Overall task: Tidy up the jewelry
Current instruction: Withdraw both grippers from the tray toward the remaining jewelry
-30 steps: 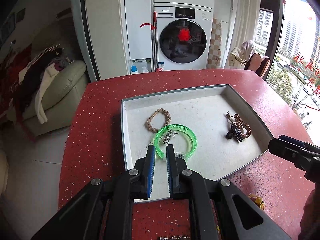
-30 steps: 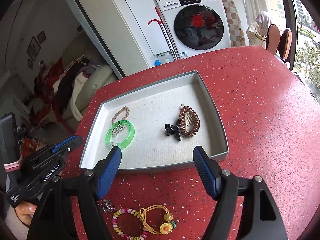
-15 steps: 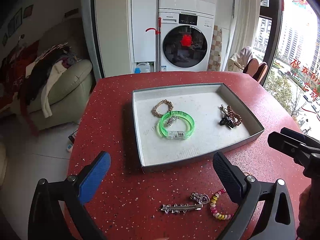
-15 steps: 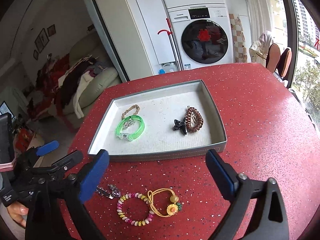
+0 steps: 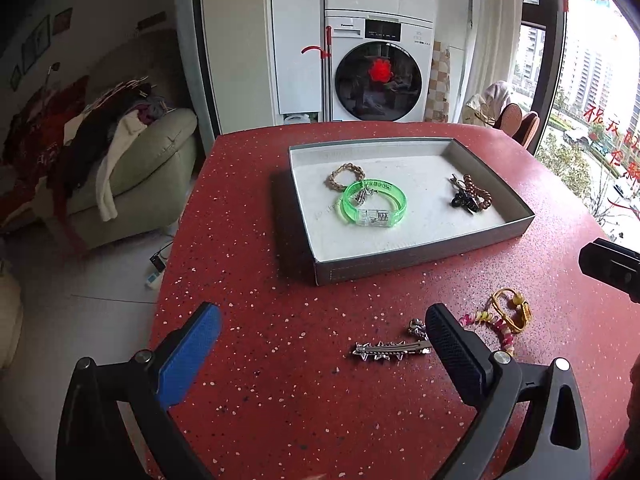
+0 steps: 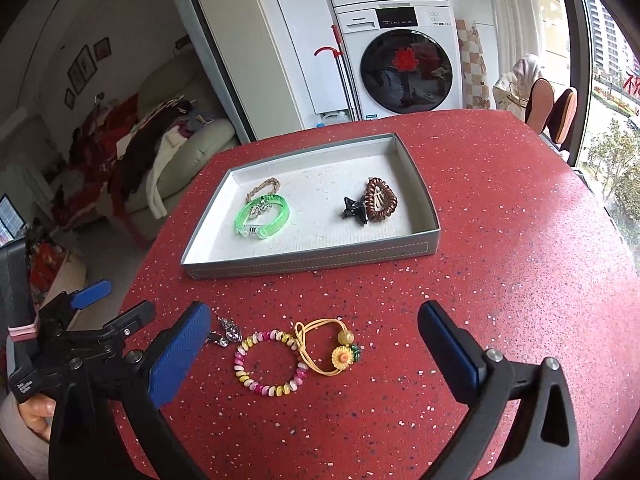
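A: Both tools are spread wide and empty. Is this between picks?

B: Seemingly. The grey shallow cardboard tray [image 5: 424, 266] already holds the translucent green plastic bangle [image 5: 374, 202]. The left gripper [image 5: 324, 346] hovers over the spiked silver metal hair clip [image 5: 390, 350] on the red speckled table [image 6: 520, 240]; the right gripper [image 6: 314, 340] faces the pastel beaded bracelet [image 6: 270, 362]. Next: lower, close, carry.

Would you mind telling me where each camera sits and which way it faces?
Left wrist: on the left gripper, above the table's near edge, facing the tray; open fingers show.
Right wrist: on the right gripper, facing the tray over the beaded bracelet; the left gripper shows at left.
Shared: tray, green bangle, washing machine.
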Demonstrator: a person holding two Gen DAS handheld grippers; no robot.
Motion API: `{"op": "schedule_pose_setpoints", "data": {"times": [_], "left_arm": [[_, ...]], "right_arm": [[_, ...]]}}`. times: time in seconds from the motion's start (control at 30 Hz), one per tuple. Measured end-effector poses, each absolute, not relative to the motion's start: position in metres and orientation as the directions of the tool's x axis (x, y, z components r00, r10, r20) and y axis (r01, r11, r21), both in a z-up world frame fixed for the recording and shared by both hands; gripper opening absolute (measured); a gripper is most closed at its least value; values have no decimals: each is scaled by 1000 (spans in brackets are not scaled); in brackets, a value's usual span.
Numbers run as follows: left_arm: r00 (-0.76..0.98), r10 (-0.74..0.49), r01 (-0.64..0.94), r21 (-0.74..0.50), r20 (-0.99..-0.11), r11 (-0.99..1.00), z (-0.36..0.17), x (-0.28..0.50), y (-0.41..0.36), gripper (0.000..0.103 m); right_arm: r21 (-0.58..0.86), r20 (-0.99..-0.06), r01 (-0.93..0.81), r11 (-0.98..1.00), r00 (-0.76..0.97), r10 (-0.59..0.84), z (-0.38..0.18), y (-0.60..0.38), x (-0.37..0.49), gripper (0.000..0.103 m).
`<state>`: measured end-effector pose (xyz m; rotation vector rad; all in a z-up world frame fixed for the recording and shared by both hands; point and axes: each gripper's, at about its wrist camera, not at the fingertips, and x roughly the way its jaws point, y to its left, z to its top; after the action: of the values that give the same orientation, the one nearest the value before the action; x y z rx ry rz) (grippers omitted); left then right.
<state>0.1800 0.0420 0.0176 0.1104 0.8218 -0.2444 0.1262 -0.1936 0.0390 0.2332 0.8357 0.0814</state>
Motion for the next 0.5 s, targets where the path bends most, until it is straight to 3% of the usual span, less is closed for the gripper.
{"op": "schedule_pose_setpoints", "data": {"times": [0.5], "left_arm": [[615, -151, 321, 70, -774, 945, -22, 165, 40, 103]], "right_arm": [[221, -813, 94, 971, 567, 130, -7, -198, 110, 103]]}}
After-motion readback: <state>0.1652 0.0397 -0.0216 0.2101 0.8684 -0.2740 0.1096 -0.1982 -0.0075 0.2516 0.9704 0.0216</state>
